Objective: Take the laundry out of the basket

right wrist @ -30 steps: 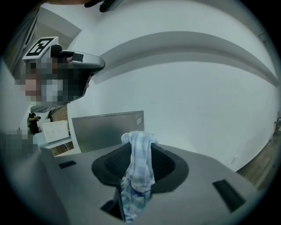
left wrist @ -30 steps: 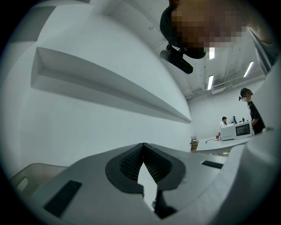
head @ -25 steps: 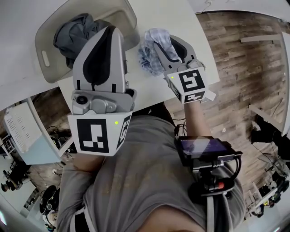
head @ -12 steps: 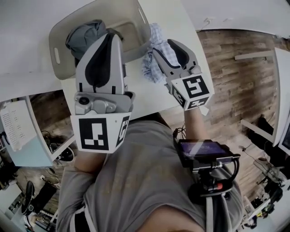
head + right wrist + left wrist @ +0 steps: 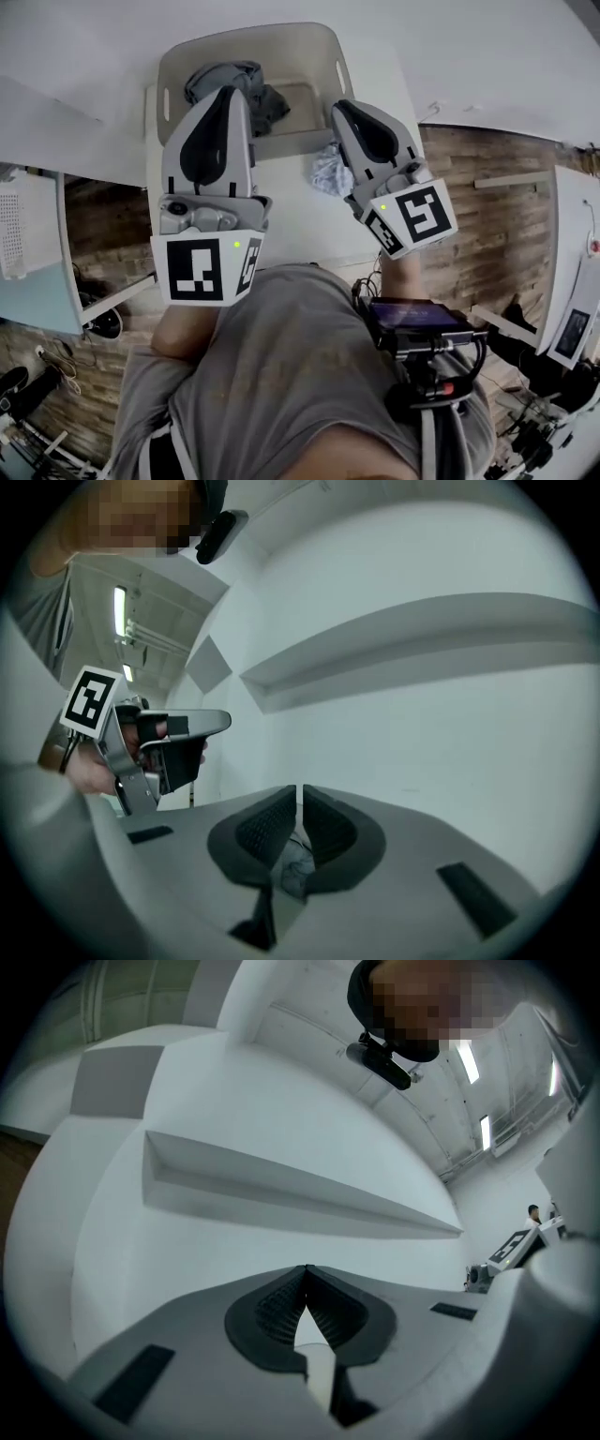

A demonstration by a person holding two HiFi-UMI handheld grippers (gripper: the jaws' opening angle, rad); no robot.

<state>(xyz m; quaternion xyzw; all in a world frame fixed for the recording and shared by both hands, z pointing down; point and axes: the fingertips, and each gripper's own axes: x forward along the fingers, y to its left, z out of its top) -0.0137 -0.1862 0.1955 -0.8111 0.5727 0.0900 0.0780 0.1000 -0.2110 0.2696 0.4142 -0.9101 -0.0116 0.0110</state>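
Observation:
A beige laundry basket (image 5: 314, 52) stands at the far edge of the white table (image 5: 300, 230), with grey laundry (image 5: 223, 77) bunched in its left half. My left gripper (image 5: 228, 91) hovers over the basket's near rim, shut and empty; its pads meet at the tip in the left gripper view (image 5: 305, 1271). My right gripper (image 5: 339, 105) is raised by the basket's right corner. Its jaws have just been closing and stand shut with nothing between them (image 5: 298, 791). A blue-and-white checked cloth (image 5: 330, 173) lies crumpled on the table under it, apart from the pads.
A white wall with a ledge (image 5: 422, 639) fills both gripper views. Wooden floor (image 5: 506, 141) lies to the right of the table, and a white shelf unit (image 5: 28, 244) to the left. A phone-like device (image 5: 412, 317) is strapped to the person's chest.
The right gripper let go of the checked cloth, rose off it and closed its jaws. The cloth stays on the table. Both grippers lifted and now point more level.

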